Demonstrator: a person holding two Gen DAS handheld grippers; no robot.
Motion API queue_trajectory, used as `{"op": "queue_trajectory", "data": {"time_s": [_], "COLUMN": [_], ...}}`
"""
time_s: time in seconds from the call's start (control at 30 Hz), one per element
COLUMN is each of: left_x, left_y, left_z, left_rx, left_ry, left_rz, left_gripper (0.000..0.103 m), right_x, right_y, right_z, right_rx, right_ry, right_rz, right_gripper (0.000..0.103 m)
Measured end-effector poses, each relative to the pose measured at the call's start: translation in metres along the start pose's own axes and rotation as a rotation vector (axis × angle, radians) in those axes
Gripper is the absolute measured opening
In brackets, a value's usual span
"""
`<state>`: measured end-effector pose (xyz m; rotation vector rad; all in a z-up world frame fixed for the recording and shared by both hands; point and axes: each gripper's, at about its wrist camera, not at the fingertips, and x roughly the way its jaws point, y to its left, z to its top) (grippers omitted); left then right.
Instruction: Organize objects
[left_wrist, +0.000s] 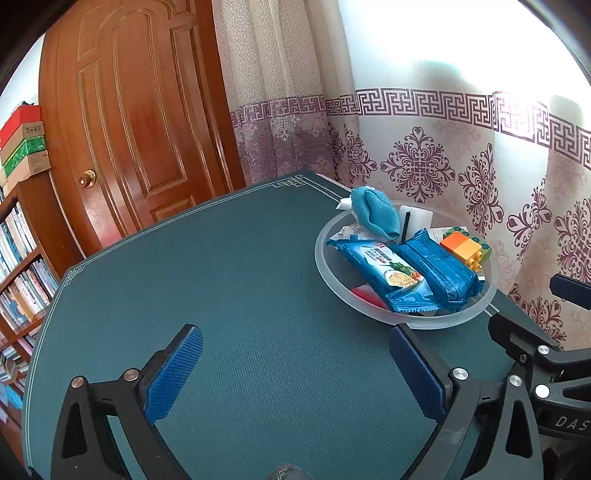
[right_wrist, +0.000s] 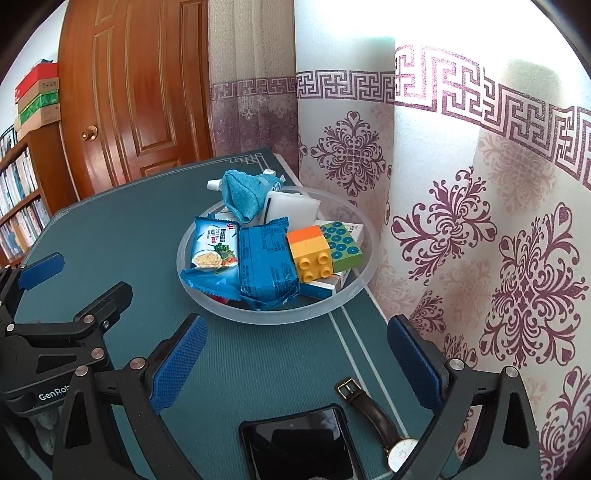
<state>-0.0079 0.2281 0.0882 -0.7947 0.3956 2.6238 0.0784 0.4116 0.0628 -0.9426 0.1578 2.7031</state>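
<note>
Nearby, each hand-held gripper, left (left_wrist: 295, 369) and right (right_wrist: 295, 360), hangs spread and empty before the filled bowl (right_wrist: 207, 295).

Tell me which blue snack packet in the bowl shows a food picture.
The left blue packet, printed with noodles and greens; the other packet beside it shows only text.

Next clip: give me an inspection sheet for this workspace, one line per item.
Surface: teal mat with a pale border line.
Job's things: clear bowl holds two blue packets, a blue cloth, a toy block, a white pouch and small boxes.
Clutter: phone and watch lie on the mat, outside the bowl.
Grippers: left gripper and right gripper both open, empty.
Cables: nothing seen.
Surroundings: door, curtain, bookshelf.
</note>
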Motion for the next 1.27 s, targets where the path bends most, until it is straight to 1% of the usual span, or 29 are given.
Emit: {"op": "queue_trajectory", "data": {"time_s": [0.33,1.27], "left_x": [0.0012,0.0036], "left_y": [0.0004,-0.0001], "left_z": [-0.0001,-0.0007], "left_rx": [-0.001,0.002], "left_ry": [0.005,0.009], "left_rz": [-0.006,-0.010], "left_gripper": [0.103,0.103], "right_x": [0.0012,0.0042], "right_y": [-0.0002,-0.0002], "right_z": [-0.0008,-0.0031], "right_rx": [-0.004,-0.001], "right_ry": [-0.001,0.010], "right_rz": [-0.018,-0.024], "right_gripper": [0.099,0.099]}}
